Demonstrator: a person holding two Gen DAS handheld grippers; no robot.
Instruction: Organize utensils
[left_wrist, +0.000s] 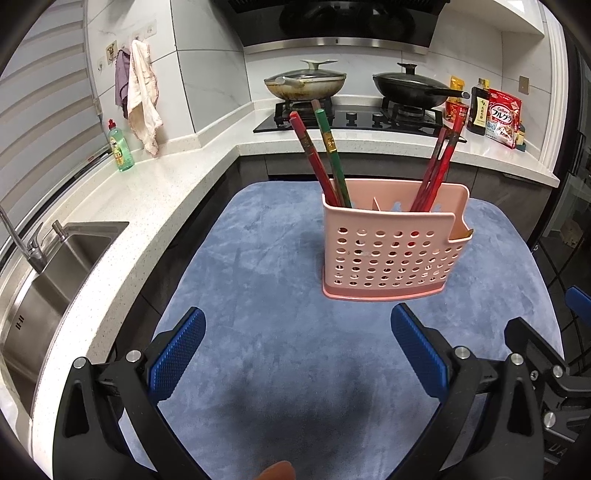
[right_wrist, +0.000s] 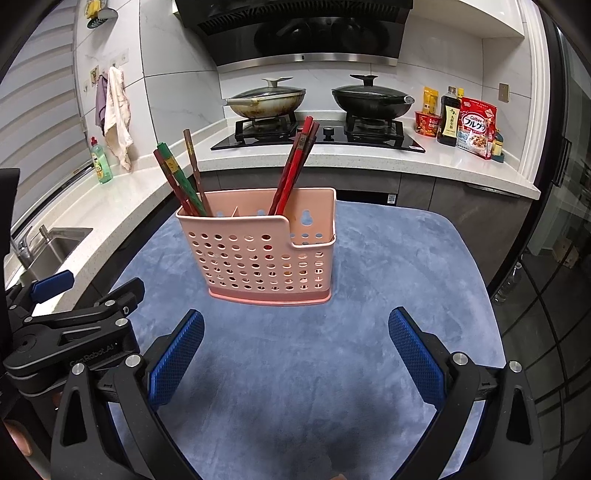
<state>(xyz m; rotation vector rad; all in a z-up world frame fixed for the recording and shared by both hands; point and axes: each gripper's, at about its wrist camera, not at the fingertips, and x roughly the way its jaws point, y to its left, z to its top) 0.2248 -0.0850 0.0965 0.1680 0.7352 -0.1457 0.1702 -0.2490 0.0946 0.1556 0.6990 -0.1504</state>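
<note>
Chopsticks (left_wrist: 437, 173) stood in the pink holder (left_wrist: 391, 251) on the blue mat (left_wrist: 258, 258), some in its left compartment, some further right. The left gripper (left_wrist: 297, 354) gaped empty, holder at one o'clock. The right gripper (right_wrist: 295, 354) gaped empty too, holder near twelve o'clock, apart from both.

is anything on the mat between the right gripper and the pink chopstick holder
Nothing visible does. The right gripper is open and empty, and only bare blue mat lies between it and the pink chopstick holder. The left gripper sits off to the side, outside that path.
</note>
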